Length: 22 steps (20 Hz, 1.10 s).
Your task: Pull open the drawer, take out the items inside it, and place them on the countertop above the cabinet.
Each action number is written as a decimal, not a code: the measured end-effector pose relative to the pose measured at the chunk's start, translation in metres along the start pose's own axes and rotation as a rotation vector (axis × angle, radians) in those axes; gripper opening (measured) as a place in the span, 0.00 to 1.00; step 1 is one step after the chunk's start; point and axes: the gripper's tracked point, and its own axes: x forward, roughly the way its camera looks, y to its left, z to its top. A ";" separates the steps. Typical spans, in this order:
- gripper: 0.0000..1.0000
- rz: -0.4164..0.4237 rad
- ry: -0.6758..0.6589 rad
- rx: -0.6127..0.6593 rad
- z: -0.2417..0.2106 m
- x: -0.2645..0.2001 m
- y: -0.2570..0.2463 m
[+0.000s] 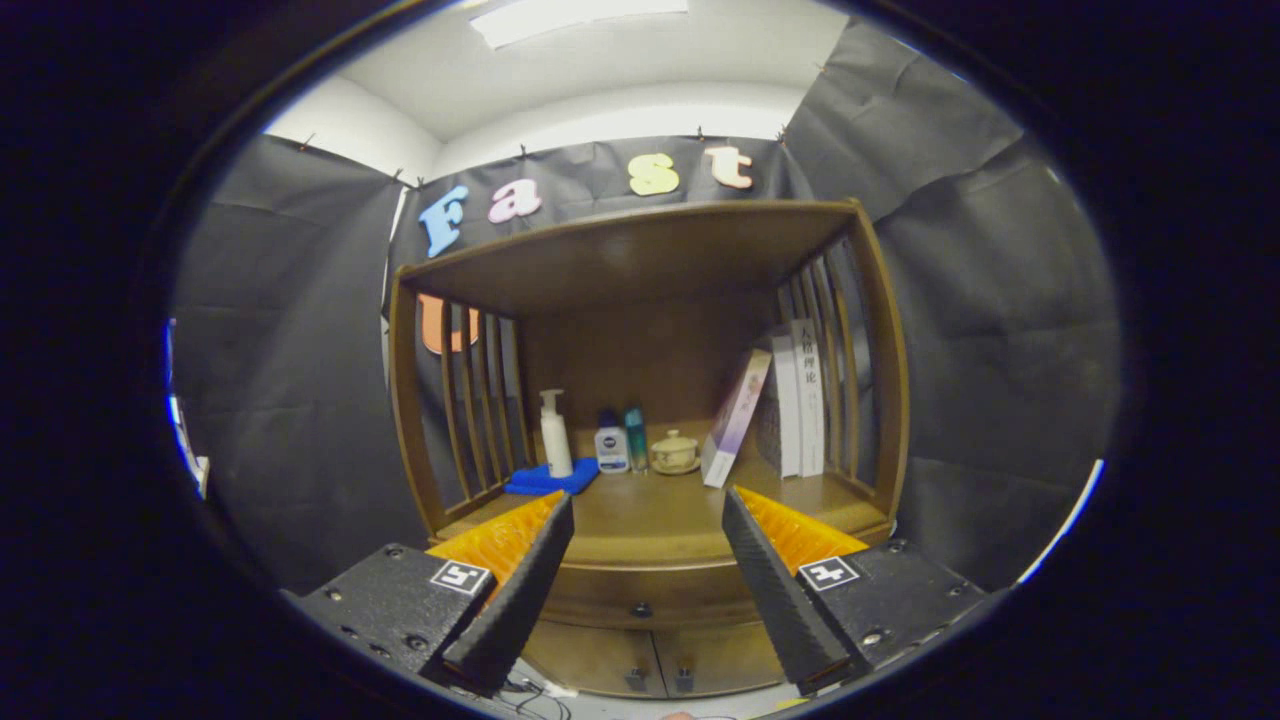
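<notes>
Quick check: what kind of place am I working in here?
Likely a staged home-style booth: a brown wooden shelf cabinet with its drawer closed, white pump bottle, upright white books. Open tongs hover before the drawer.

Wooden cabinet [640, 300]: one, with slatted sides
Closed wooden drawer [640, 600]: one, with one dark knob [641, 609]
Lower cabinet doors: two, each with a small dark knob
White pump bottle [555, 435]: one
Smaller bottles: two
Blue folded cloth [548, 481]: one
Cream lidded ceramic cup [675, 451]: one
Books: three, one leaning [735, 417], two upright [798, 400]
Gripper [648, 512]: one, two fingers spread apart
</notes>
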 end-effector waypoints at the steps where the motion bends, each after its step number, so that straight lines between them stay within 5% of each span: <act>1: 0.97 0.011 0.028 0.012 -0.014 0.006 0.001; 11: 0.88 -0.030 0.181 -0.061 -0.127 0.062 -0.013; 22: 0.54 -0.063 0.278 -0.082 -0.187 0.105 -0.016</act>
